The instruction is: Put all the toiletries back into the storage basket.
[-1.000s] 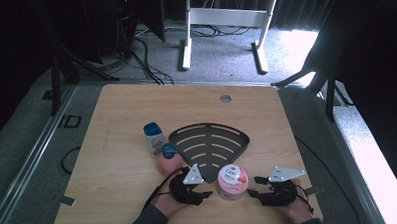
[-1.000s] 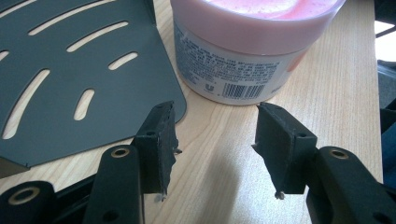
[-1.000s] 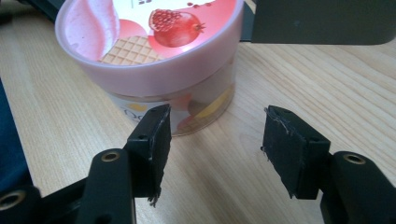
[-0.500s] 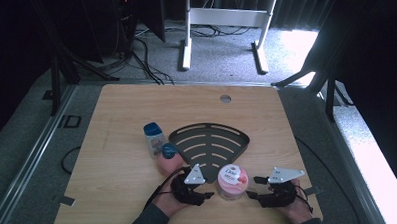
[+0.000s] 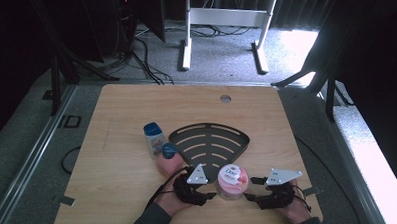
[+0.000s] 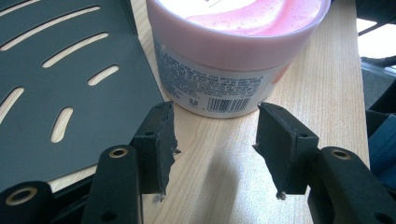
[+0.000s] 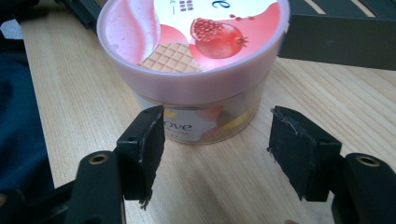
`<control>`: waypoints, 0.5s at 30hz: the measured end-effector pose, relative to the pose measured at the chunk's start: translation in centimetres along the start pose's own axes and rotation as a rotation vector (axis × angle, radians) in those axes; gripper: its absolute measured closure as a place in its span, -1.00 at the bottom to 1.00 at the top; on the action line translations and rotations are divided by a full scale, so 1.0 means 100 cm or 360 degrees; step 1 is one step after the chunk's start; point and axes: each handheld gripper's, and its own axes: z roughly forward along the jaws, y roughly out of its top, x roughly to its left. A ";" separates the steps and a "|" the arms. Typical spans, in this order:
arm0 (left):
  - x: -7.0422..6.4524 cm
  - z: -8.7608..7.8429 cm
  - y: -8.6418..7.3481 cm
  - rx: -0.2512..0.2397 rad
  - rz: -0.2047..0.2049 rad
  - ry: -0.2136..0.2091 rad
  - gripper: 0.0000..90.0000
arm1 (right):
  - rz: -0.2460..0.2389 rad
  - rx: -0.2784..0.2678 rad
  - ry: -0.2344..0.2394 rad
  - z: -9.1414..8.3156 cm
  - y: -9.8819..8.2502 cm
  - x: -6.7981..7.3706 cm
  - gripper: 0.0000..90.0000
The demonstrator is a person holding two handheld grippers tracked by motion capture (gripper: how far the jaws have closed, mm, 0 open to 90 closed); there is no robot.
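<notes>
1. Pink-lidded, the round plastic cream jar with a pomegranate picture on top [image 5: 231,180] stands upright on the pale wooden table [image 5: 121,114], near its front edge, just in front of the black slotted fan-shaped metal tray [image 5: 210,144] and between the two grippers.
2. Left gripper [image 6: 215,140]: its jaws stand apart with nothing between them, the jar just ahead of the tips and not touched.
3. Right gripper [image 7: 215,140]: its jaws have just been opening and are now wide, with bare wood between the pads; the jar sits just beyond them, untouched.
4. Handling, as a judgement: the jar looks stiff and squat, so it should stay upright and resist squeezing. Its glossy wall and lid may be slippery under the worn pads.
5. Best hold is probably across the straight white wall below the overhanging lid, whose rim would then act as a stop. Neither gripper's gap looks wide enough for that yet.
6. Gripping the lid alone risks loosening it, if it unscrews.
7. Hard to make out: how full the jar is, so its weight stays unknown; its small print is blurred.
8. Beside the tray, a blue-capped clear bottle [image 5: 153,138] and a pink blue-capped bottle [image 5: 169,160] stand close together, their labels unreadable.
</notes>
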 end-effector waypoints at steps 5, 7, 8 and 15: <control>-0.002 0.002 0.002 -0.0009 0.0035 0.0000 0.05 | -0.0028 0.0001 0.0015 0.002 0.002 0.003 -0.24; -0.002 0.002 0.002 -0.0019 0.0031 0.0004 0.02 | -0.0040 0.0003 0.0019 0.003 0.003 0.003 -0.26; -0.002 0.002 0.003 -0.0017 0.0041 0.0007 0.01 | -0.0043 0.0003 0.0020 0.003 0.003 0.003 -0.28; -0.003 0.006 0.007 -0.0025 0.0052 0.0008 -0.05 | -0.0060 -0.0002 0.0024 0.004 0.004 0.005 -0.29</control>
